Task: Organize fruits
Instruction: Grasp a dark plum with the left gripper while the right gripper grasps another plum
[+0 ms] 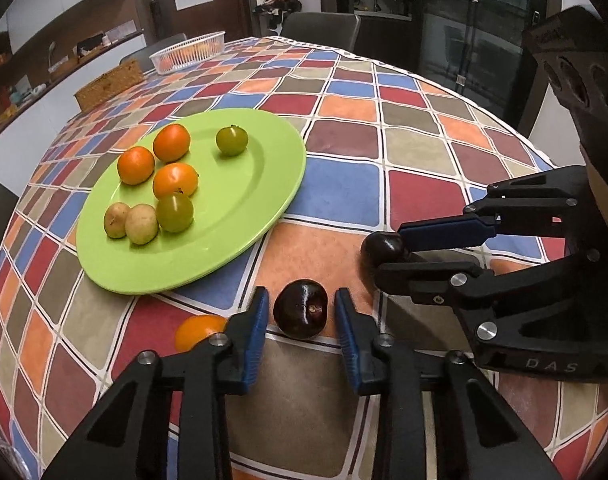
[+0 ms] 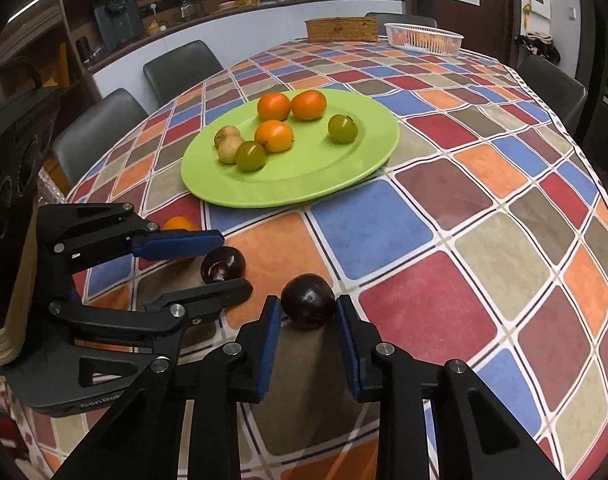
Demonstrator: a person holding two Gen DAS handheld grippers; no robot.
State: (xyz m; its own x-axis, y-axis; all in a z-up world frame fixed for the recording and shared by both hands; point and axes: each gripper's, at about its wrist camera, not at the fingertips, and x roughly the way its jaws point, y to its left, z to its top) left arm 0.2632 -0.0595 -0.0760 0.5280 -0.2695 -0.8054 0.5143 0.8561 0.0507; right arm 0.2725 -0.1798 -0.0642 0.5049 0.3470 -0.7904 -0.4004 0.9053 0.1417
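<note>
Plums [image 1: 301, 314] gripped near plate [image 1: 264, 216] rim.

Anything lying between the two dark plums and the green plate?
No. In both wrist views, only bare tablecloth separates the dark plums from the green plate; the orange fruit sits off to the side.

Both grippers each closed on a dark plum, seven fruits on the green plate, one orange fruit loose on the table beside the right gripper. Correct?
One slip: the loose orange fruit lies beside the left gripper, not the right gripper; the left wrist view shows it. The rest holds: each gripper is closed on a dark plum, and seven fruits sit on the green plate.
</note>
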